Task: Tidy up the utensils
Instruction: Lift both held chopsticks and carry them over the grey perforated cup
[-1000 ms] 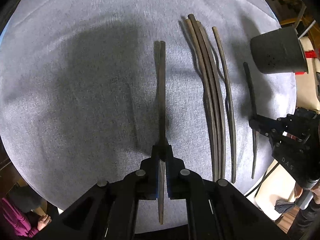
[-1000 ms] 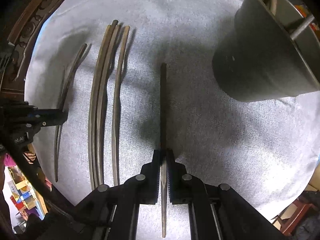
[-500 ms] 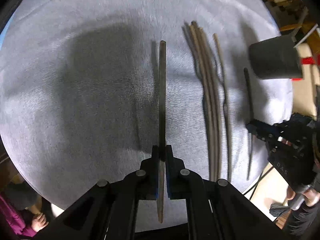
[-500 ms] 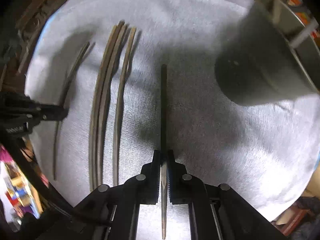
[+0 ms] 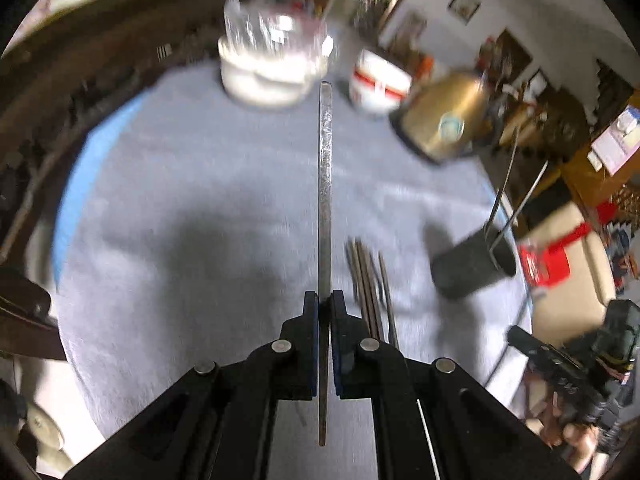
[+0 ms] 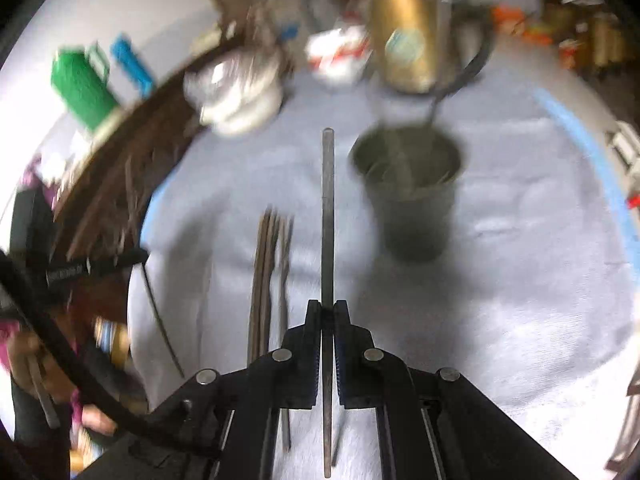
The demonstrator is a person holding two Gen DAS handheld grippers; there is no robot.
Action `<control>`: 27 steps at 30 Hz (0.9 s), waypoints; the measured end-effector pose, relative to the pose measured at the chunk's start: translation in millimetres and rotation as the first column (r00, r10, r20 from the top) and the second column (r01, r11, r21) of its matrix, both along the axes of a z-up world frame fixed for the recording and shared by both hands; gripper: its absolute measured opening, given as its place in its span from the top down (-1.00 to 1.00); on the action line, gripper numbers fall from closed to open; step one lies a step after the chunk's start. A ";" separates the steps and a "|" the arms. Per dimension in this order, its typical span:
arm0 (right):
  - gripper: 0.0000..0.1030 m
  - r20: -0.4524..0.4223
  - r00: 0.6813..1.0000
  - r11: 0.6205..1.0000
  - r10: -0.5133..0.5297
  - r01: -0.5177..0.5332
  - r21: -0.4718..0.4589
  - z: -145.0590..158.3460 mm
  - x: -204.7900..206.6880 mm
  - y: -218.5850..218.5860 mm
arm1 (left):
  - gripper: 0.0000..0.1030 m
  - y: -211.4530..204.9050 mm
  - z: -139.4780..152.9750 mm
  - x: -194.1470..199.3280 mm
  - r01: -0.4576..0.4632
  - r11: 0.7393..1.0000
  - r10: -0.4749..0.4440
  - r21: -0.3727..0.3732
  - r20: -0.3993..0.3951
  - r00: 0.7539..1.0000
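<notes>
Above the grey cloth-covered worktop (image 5: pixel 180 184), each gripper's jaws clenched a slim flat metal utensil: left gripper (image 5: pixel 324 300), right gripper (image 6: pixel 327 308).

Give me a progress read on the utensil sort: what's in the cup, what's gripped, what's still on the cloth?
Done: the dark holder cup already has a couple of utensils standing in it. In hand: the left gripper is shut on one flat metal utensil, and the right gripper is shut on another flat utensil, both off the cloth. Left: a bundle of about four utensils lies on the grey cloth; blur hides the exact count.
</notes>
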State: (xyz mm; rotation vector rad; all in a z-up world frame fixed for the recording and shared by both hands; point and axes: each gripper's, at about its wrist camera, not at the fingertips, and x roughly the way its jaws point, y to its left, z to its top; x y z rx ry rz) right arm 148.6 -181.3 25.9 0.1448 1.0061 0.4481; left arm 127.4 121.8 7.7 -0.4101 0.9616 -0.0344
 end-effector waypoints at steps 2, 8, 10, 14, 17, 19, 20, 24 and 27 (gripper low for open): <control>0.87 0.072 0.994 0.996 -0.083 0.082 0.022 9.8 1.3 -10.4 | 0.89 -6.8 2.2 -7.3 -0.024 0.999 0.021 0.046 0.066 0.998; 0.88 0.308 0.925 0.973 -0.225 0.230 0.020 26.7 -18.1 -22.9 | 0.89 -26.3 8.5 -22.9 -0.073 0.990 0.048 0.122 0.198 0.979; 0.88 0.364 0.899 0.966 -0.243 0.257 0.010 23.5 -28.7 -26.1 | 0.89 -32.4 5.6 -27.3 -0.083 0.985 0.046 0.153 0.228 0.972; 0.88 0.407 0.877 0.959 -0.256 0.283 -0.006 17.4 -34.2 -25.8 | 0.89 -33.8 -1.9 -33.4 -0.088 0.979 0.040 0.183 0.252 0.967; 0.87 0.417 0.874 0.958 -0.249 0.284 -0.024 7.6 -37.5 -25.0 | 0.89 -32.7 -2.9 -39.7 -0.090 0.977 0.035 0.195 0.270 0.962; 0.87 0.433 0.868 0.957 -0.245 0.287 -0.032 8.0 -42.6 -25.3 | 0.89 -32.6 -2.8 -42.1 -0.090 0.976 0.032 0.198 0.279 0.960; 0.87 0.435 0.867 0.957 -0.245 0.287 -0.033 7.6 -45.2 -26.2 | 0.89 -31.9 -1.9 -44.8 -0.090 0.976 0.031 0.196 0.283 0.959; 0.87 0.445 0.863 0.957 -0.242 0.287 -0.037 8.0 -54.8 -26.9 | 0.88 -30.0 0.9 -53.7 -0.090 0.977 0.030 0.194 0.293 0.956; 0.86 0.454 0.859 0.958 -0.238 0.286 -0.039 9.1 -62.4 -26.7 | 0.88 -28.4 2.2 -60.5 -0.092 0.978 0.034 0.185 0.295 0.955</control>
